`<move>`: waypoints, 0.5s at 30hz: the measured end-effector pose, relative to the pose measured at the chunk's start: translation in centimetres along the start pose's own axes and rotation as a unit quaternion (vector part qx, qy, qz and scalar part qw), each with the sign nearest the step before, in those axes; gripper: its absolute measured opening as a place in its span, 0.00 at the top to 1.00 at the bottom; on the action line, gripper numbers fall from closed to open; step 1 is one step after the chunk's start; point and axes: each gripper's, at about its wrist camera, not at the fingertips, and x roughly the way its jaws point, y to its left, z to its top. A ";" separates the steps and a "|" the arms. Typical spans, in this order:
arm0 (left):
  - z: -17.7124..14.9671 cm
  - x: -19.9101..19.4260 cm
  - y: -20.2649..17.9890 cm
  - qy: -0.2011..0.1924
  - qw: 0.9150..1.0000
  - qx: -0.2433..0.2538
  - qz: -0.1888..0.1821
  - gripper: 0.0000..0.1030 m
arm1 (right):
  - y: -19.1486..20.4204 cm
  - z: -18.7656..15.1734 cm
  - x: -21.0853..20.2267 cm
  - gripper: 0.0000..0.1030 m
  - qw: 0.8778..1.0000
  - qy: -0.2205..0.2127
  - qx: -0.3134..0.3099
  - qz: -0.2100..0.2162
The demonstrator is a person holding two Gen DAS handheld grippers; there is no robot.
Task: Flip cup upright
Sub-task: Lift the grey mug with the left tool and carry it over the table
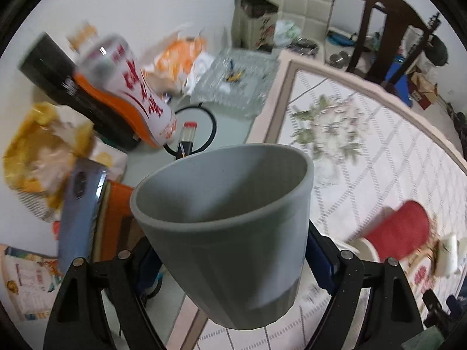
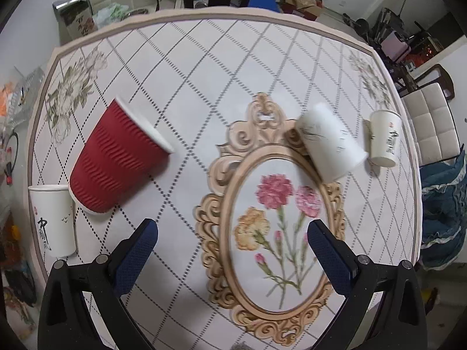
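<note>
Grey cup [image 1: 230, 227]: I hold it in my left gripper [image 1: 230, 265], lifted above the table [image 2: 204, 58], mouth turned up and away from me, with its base low between my arms.
Left jaws: pinching the cup's lower wall from both sides.
Right jaws: spread wide with nothing between them; my right gripper [image 2: 233, 250] hangs over the flower oval of the table.
Step in hand: I judge this to be the turn to upright and the set-down.
How to do it well: I should finish levelling the rim, lower until the base sits flat, and only then ease the pinch, so the cup does not tip.
Landing spot: a bare patch of table, well apart from the red cup [image 2: 116, 157] lying on its side.
Look of the cup: matt grey, tapered, with a rolled lip, a plain inside and a paler band near the foot.
Doubt: the view is smeared, so faint ribbing on the wall is only probable.
</note>
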 end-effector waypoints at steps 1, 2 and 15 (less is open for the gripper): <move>-0.1 0.3 -0.2 -0.005 1.000 0.003 0.000 0.19 | -0.4 0.0 -0.3 0.00 1.000 -0.003 0.001 0.002; -0.7 -1.4 -0.7 -0.013 1.000 0.006 -0.003 0.19 | -1.2 -0.2 -0.8 0.00 1.000 -0.006 0.003 0.006; -11.4 -6.5 -10.8 0.014 0.997 0.067 -0.043 0.19 | -12.5 -4.3 -2.0 0.00 0.999 -0.011 0.014 0.026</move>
